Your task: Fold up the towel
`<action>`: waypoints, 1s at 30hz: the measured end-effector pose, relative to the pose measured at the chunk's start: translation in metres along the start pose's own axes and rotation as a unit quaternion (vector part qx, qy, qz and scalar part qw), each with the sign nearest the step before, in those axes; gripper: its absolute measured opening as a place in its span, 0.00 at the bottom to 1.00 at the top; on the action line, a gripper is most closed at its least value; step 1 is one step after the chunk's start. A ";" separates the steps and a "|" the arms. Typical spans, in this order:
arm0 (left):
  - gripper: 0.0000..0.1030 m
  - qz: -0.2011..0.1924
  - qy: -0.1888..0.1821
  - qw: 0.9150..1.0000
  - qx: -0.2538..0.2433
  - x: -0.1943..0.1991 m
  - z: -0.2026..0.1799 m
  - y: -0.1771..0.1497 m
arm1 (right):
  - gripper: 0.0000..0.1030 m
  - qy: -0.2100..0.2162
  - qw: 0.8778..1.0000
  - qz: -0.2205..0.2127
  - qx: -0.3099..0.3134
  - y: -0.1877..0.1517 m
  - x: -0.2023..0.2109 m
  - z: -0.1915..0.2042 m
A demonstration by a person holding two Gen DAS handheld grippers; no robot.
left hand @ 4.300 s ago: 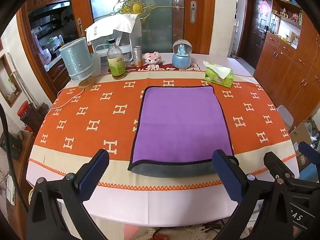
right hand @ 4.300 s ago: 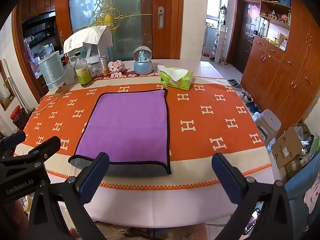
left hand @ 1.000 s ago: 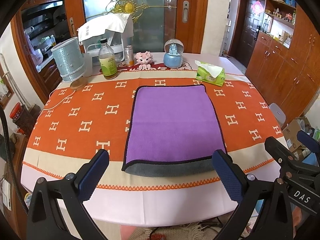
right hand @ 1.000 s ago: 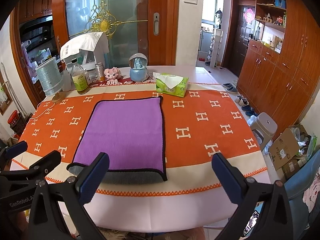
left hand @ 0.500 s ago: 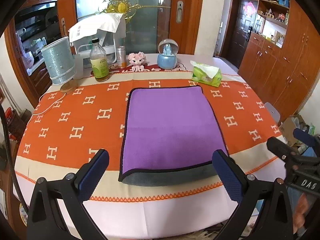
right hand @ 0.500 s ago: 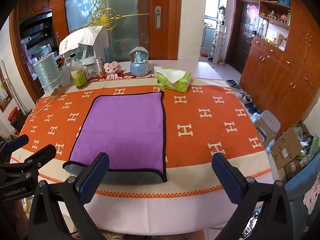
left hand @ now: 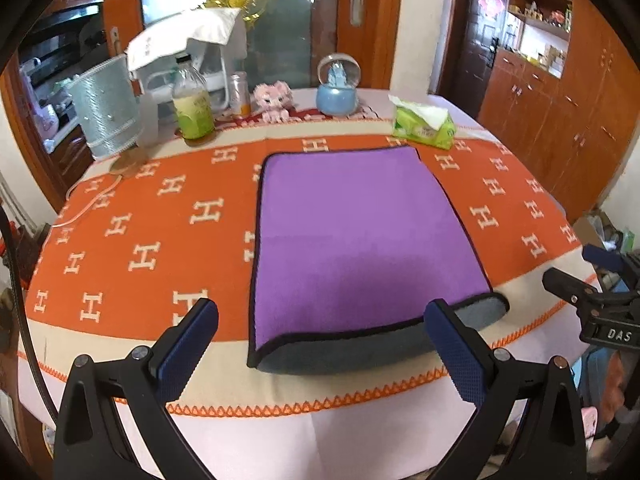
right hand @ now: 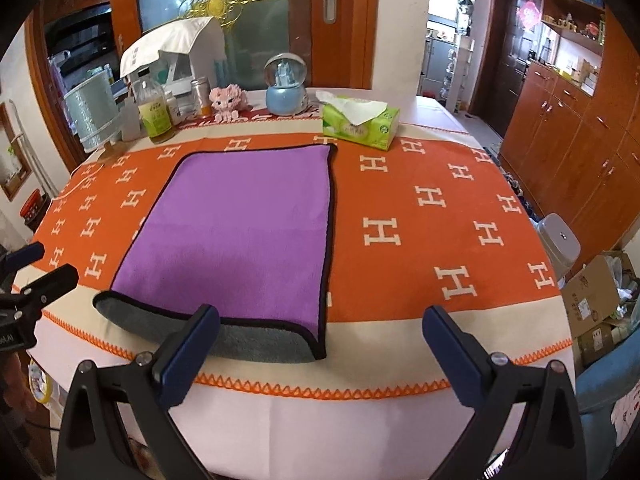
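Towel (left hand: 360, 232) flat, near edge partly hidden behind both grippers' spread fingers (left hand: 188, 348).

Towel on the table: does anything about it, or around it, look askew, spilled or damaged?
Nothing looks spilled or damaged. The purple towel lies flat on the orange tablecloth, already doubled over, but the layers do not line up: a strip of the grey underside sticks out past the purple layer's near edge. Both tongs are open and off it.
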State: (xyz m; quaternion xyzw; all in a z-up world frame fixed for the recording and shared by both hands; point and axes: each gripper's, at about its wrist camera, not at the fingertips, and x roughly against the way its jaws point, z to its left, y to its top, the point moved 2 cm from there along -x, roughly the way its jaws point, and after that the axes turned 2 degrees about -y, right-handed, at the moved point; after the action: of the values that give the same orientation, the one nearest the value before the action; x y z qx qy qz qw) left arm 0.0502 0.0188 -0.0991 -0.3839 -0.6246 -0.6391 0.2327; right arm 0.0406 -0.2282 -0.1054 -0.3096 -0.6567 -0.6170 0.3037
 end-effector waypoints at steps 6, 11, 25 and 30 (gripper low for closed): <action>0.99 0.023 -0.037 0.999 0.022 -0.018 0.012 -0.010 | 0.93 0.013 0.999 0.004 0.036 -0.015 -0.017 0.007; 0.99 0.039 -0.041 0.998 0.038 -0.035 0.029 -0.017 | 0.87 0.035 0.998 0.011 0.059 -0.024 -0.030 0.012; 0.99 0.080 -0.070 0.994 0.006 -0.071 0.058 -0.036 | 0.55 0.122 0.984 0.069 0.107 -0.036 -0.080 0.008; 0.96 0.090 -0.089 0.992 -0.017 -0.076 0.055 -0.037 | 0.45 0.145 0.979 0.091 0.112 -0.038 -0.092 0.003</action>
State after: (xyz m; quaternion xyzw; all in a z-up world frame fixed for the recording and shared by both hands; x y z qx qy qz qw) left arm 0.0783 0.0624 -0.1856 -0.4976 -0.5951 -0.5891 0.2263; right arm 0.0686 -0.2300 -0.2012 -0.2397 -0.6395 -0.5478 0.4831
